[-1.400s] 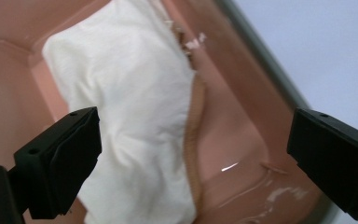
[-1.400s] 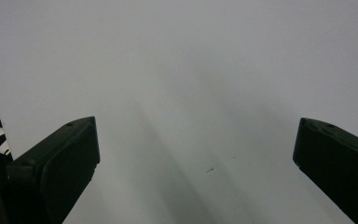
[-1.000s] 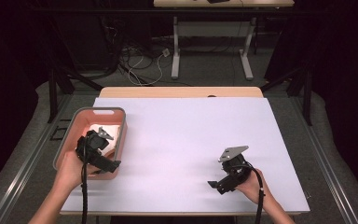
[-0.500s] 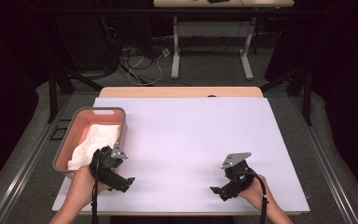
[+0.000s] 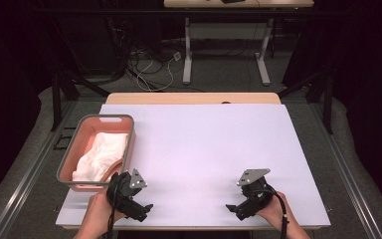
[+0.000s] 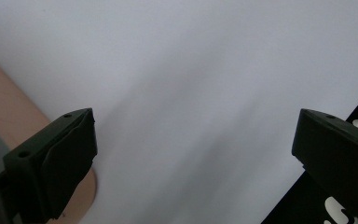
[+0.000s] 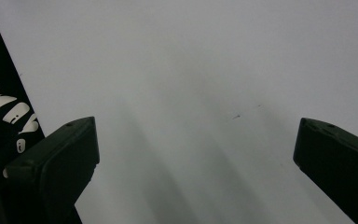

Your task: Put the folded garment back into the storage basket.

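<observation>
One pink bin at the table's left holds one white cloth, its folds hard to read. Two grippers: left gripper just beside the bin, jaws spread, empty; right gripper likewise.

Soft white cloth in a smooth pink plastic bin; matt white tabletop; matt black tongs.
</observation>
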A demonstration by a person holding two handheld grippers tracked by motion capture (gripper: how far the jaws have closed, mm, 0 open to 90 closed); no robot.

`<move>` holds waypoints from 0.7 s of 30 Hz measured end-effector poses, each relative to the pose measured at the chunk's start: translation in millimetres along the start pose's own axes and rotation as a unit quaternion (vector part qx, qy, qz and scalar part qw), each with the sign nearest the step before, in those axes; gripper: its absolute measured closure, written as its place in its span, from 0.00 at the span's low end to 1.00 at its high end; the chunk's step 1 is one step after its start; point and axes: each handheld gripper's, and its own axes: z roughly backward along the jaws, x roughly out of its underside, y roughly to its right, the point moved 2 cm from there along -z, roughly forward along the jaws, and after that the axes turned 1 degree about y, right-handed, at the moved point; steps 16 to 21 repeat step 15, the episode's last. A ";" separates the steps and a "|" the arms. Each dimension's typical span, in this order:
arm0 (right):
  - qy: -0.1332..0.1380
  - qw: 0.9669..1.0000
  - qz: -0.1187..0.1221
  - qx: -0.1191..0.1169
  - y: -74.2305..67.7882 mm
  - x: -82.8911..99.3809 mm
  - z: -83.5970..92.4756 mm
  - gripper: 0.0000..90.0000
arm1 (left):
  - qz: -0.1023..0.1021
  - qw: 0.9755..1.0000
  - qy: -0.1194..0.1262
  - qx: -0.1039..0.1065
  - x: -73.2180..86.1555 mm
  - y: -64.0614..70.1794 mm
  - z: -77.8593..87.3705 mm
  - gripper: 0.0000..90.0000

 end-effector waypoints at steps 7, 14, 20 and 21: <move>0.004 1.000 -0.002 0.002 0.5 1.0 -0.5 0.00 | 0.001 1.000 0.003 0.007 6.6 5.8 -13.9 0.00; 0.005 1.000 -0.001 0.003 1.1 0.7 0.1 0.00 | -0.002 1.000 0.009 0.004 5.8 6.0 -16.6 0.00; 0.004 1.000 0.001 0.002 1.5 0.8 -0.1 0.00 | -0.002 1.000 0.009 0.004 5.8 6.0 -16.8 0.00; 0.004 1.000 0.001 0.002 1.5 0.8 -0.1 0.00 | -0.002 1.000 0.009 0.004 5.8 6.0 -16.8 0.00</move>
